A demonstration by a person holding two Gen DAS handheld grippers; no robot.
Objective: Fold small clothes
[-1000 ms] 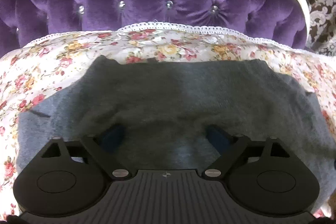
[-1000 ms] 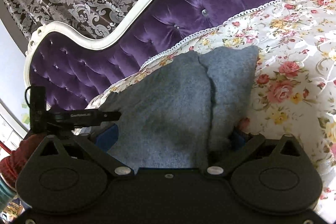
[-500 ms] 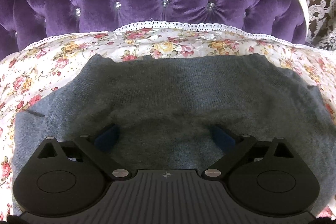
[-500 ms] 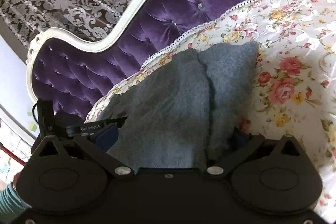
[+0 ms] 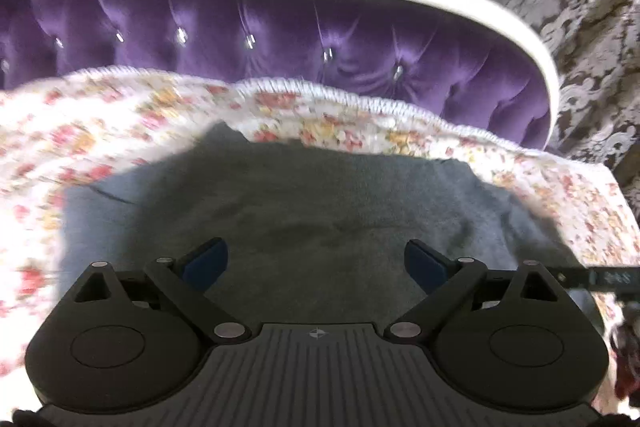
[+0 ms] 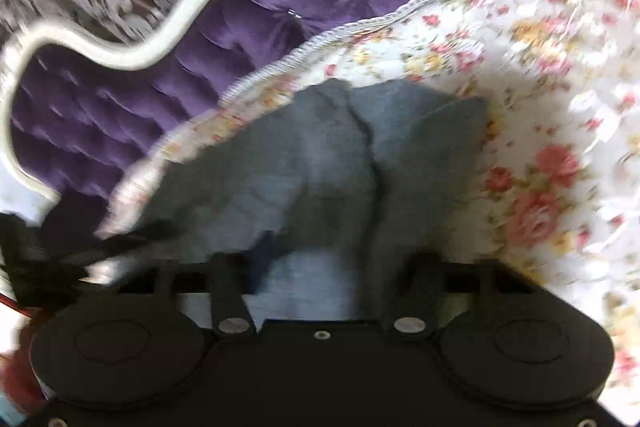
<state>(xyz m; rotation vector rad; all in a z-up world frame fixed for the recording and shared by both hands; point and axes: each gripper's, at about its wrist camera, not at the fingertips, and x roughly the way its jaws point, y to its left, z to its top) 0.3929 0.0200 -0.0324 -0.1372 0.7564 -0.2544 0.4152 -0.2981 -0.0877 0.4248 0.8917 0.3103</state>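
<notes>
Grey knitted garment (image 5: 328,211) spread on floral lace-edged bedcover (image 5: 100,131) before purple tufted velvet headboard (image 5: 280,35), left gripper (image 5: 316,263) wide open just above the knit, right gripper (image 6: 332,259) closing around a bunched fold.

Purple tufted headboard (image 5: 304,39); floral bedspread (image 6: 560,99); patterned curtain (image 5: 580,7)

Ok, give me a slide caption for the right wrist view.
Right gripper, jaws closing around a fold of the grey sweater on a floral bedspread.
</notes>
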